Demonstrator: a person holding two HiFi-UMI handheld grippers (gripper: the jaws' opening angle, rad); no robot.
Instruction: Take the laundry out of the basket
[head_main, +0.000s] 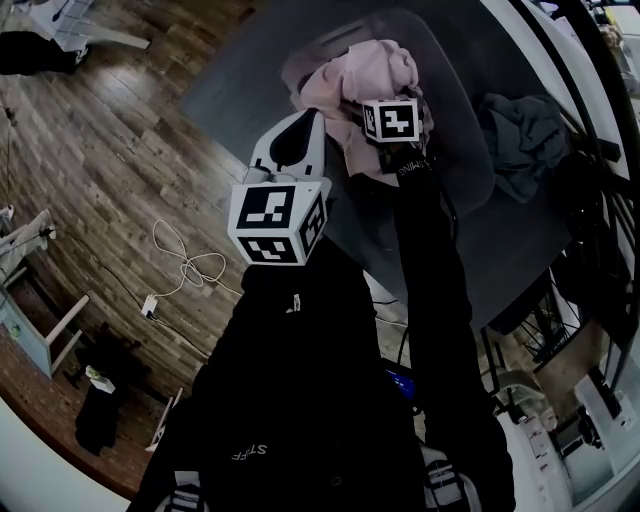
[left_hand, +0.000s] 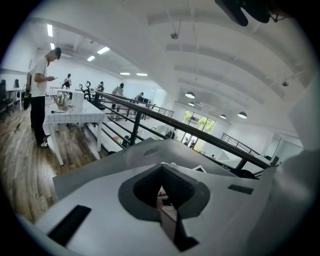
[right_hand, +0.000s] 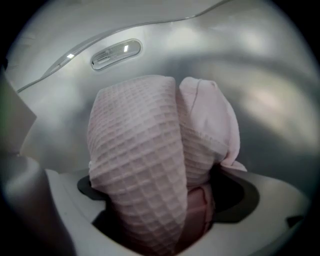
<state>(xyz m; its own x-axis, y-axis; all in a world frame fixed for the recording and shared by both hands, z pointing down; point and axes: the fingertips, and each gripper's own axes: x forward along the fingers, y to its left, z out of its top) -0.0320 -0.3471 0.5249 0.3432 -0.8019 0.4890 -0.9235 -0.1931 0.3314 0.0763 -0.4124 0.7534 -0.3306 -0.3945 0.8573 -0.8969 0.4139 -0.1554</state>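
waffle cloth (head_main: 365, 75) in basket (head_main: 470, 175) on table (head_main: 240, 90), crumpled garment (head_main: 520, 135) right of basket, cable (head_main: 190, 265) on floor (head_main: 100, 150) left of table

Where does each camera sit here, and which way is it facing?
Head view: on the person's head, looking steeply down at the basket; black sleeves, left gripper and right gripper show.
Left gripper view: rides that gripper, aimed across the room at a railing and ceiling; its closed jaws show.
Right gripper view: rides that gripper, facing into the basket; its wide jaws straddle the pink cloth.
Shared: head and right gripper views both show cloth and basket.
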